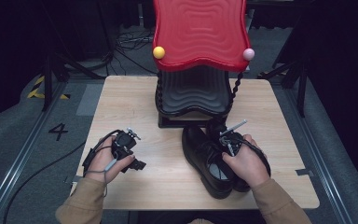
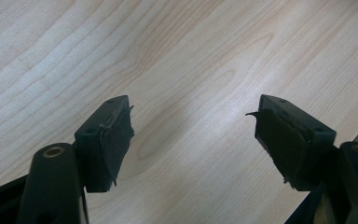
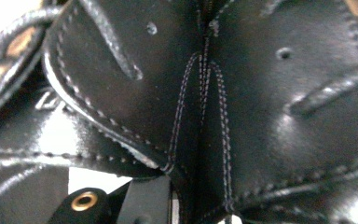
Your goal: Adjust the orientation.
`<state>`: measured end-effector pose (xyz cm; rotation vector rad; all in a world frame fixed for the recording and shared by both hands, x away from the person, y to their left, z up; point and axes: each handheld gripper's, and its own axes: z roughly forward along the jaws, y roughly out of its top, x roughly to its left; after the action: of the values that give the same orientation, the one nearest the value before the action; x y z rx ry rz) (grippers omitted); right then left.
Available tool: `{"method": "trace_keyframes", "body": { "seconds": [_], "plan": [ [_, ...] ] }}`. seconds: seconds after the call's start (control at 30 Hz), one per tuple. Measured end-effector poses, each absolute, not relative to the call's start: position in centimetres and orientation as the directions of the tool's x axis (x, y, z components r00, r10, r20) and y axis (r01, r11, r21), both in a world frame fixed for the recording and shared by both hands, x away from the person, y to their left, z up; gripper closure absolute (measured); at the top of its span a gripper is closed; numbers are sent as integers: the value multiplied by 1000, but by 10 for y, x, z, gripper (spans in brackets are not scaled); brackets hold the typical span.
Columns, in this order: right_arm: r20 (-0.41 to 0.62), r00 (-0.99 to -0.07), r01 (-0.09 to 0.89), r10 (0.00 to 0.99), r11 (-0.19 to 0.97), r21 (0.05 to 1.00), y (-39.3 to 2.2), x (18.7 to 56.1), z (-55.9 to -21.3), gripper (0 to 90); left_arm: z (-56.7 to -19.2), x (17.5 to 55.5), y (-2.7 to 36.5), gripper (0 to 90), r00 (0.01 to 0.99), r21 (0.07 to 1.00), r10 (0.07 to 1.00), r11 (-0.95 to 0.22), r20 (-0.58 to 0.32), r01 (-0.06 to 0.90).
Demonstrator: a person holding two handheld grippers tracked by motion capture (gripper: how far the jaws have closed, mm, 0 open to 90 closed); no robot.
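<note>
Two black leather shoes [image 1: 208, 161] lie side by side on the wooden table [image 1: 135, 98], right of centre, toes toward the near edge. My right gripper [image 1: 227, 141] comes down onto their open tops, the hand covering the heels. In the right gripper view, stitched leather of the shoes [image 3: 261, 116] is pressed together at the centre seam, and one black finger [image 3: 144, 203] bears against it from the left. My left gripper [image 1: 133, 158] rests low at the table's left, and in its own view the left gripper [image 2: 193, 135] stands open over bare wood with nothing between its pads.
A two-tier rack stands at the table's back centre: a red wavy top shelf [image 1: 200, 28] with a yellow ball [image 1: 158, 52] and a pink ball [image 1: 248, 54] at its corners, over a black wavy shelf [image 1: 193, 93]. Cables and dark stands lie on the floor behind.
</note>
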<state>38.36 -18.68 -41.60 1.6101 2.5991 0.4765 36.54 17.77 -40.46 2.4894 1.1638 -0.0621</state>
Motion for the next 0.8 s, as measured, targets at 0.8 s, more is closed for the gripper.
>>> {"method": "trace_keyframes", "body": {
  "seconds": [0.8],
  "plan": [
    [192, -566, 812, 802, 501, 299, -201, 359, -332, 813, -402, 354, 195, 278, 622, 339, 756, -542, -203, 769]
  ]
}}
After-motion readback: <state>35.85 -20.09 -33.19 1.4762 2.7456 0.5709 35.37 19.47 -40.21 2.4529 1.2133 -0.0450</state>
